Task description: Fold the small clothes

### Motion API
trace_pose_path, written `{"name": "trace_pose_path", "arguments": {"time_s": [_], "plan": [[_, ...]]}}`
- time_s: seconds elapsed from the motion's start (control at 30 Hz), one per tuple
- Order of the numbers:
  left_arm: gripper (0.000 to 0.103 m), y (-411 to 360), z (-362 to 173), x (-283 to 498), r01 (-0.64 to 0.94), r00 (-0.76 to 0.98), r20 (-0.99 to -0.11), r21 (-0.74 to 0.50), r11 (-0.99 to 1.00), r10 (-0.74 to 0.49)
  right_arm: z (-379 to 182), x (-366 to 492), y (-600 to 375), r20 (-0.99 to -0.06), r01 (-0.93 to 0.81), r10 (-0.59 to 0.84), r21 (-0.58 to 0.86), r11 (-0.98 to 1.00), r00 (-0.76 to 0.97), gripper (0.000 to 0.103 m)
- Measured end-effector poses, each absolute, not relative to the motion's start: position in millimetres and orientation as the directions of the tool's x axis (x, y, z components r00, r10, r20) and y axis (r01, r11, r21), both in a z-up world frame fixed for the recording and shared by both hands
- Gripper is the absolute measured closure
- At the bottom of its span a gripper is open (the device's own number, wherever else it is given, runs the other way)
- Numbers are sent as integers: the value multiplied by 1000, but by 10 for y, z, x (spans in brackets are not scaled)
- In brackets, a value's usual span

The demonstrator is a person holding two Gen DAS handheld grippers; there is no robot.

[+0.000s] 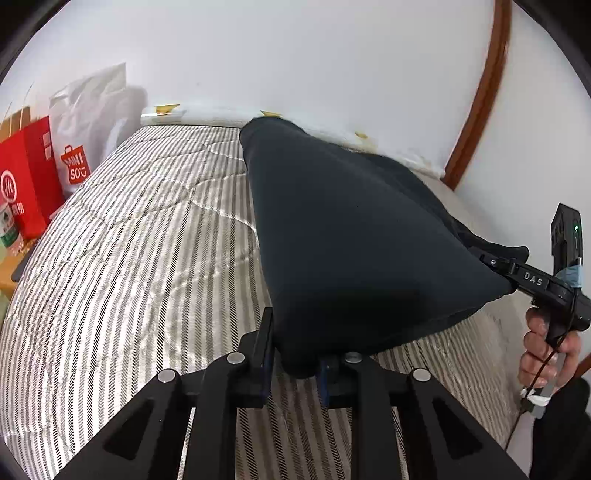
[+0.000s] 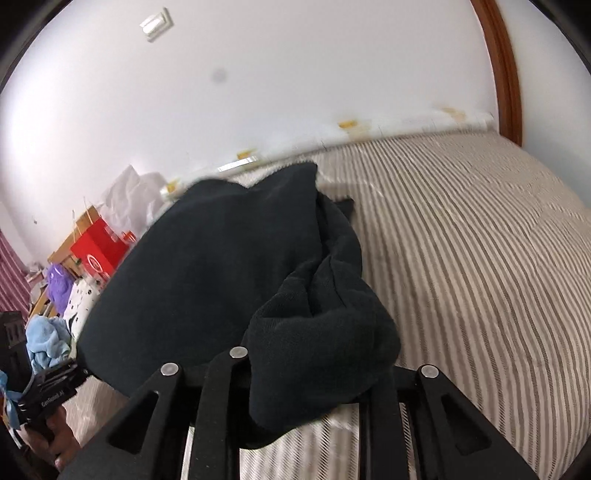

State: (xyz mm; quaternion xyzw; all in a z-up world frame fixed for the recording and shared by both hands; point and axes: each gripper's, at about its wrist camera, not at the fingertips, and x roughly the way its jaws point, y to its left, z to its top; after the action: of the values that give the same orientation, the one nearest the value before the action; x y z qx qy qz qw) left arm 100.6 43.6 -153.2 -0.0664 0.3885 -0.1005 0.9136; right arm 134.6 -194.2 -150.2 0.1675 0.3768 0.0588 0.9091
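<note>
hold: my left hand-held gripper (image 1: 295, 363) and right hand-held gripper (image 1: 496, 264) each pinch a corner | dark garment (image 1: 351, 236) stretched above bed (image 1: 147, 221) | soft, light, droopy; grip edges

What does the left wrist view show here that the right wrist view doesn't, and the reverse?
Left wrist only: the right gripper clamping the black garment; a white Miniso bag. Right wrist only: a wall switch, purple cloth, spotted cloth and light blue cloth. Both: the garment lifted over the striped mattress, a red bag, the white wall.
</note>
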Motion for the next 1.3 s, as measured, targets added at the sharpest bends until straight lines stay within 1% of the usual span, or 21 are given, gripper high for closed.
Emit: {"name": "trace_pose_path", "arguments": {"time_s": [0.07, 0.1, 0.13, 0.17, 0.23, 0.27, 0.4, 0.47, 0.6, 0.7, 0.8, 0.87, 0.93, 1.03, 1.17, 1.3], "plan": [[82, 457, -1528, 933, 145, 674, -699, -192, 971, -238, -1484, 1234, -1984, -677, 29, 218, 334, 942, 703, 70], [80, 480, -1524, 909, 155, 668, -699, -203, 967, -254, -1436, 1179, -1994, -678, 30, 204, 317, 948, 706, 64], [78, 514, -1518, 881, 162, 664, -698, -215, 963, -267, -1386, 1136, -1999, -679, 32, 187, 297, 954, 710, 62], [76, 564, -1507, 842, 171, 664, -692, -227, 959, -282, -1319, 1074, -2020, -676, 27, 174, 276, 961, 716, 62], [67, 657, -1469, 693, 198, 674, -668, -248, 948, -315, -1227, 998, -2043, -672, 17, 161, 251, 968, 723, 62], [65, 680, -1440, 639, 205, 680, -657, -255, 945, -325, -1151, 960, -2044, -667, 15, 141, 222, 975, 732, 62], [64, 779, -1241, 452, 236, 724, -592, -270, 934, -354, -843, 909, -2038, -619, -5, 110, 169, 986, 778, 62], [62, 750, -1134, 544, 230, 740, -583, -250, 941, -336, -728, 974, -2010, -601, -23, 121, 169, 985, 790, 62], [62, 664, -1061, 877, 191, 745, -599, -227, 955, -292, -683, 1231, -1853, -605, -65, 146, 154, 986, 783, 62], [61, 583, -1209, 1109, 158, 716, -648, -214, 964, -261, -975, 1443, -1765, -667, -46, 120, 128, 991, 735, 62], [55, 568, -1384, 1144, 169, 693, -670, -207, 964, -266, -1336, 1496, -1749, -728, -20, 82, 94, 995, 680, 64], [54, 593, -1443, 1134, 180, 683, -673, -223, 958, -285, -1483, 1427, -1785, -728, -20, 94, 110, 994, 680, 64], [52, 654, -1439, 1167, 193, 669, -673, -253, 948, -315, -1424, 1424, -1806, -731, -38, 110, 115, 993, 674, 63], [52, 734, -1339, 1263, 197, 676, -657, -276, 941, -334, -1238, 1534, -1825, -732, -70, 126, 107, 992, 670, 63], [54, 765, -1171, 1552, 169, 704, -650, -239, 956, -287, -968, 1841, -1857, -699, -105, 143, 97, 990, 700, 63], [54, 712, -1085, 1899, 151, 709, -661, -198, 968, -246, -873, 2433, -1883, -721, -128, 161, 100, 987, 674, 63]]}}
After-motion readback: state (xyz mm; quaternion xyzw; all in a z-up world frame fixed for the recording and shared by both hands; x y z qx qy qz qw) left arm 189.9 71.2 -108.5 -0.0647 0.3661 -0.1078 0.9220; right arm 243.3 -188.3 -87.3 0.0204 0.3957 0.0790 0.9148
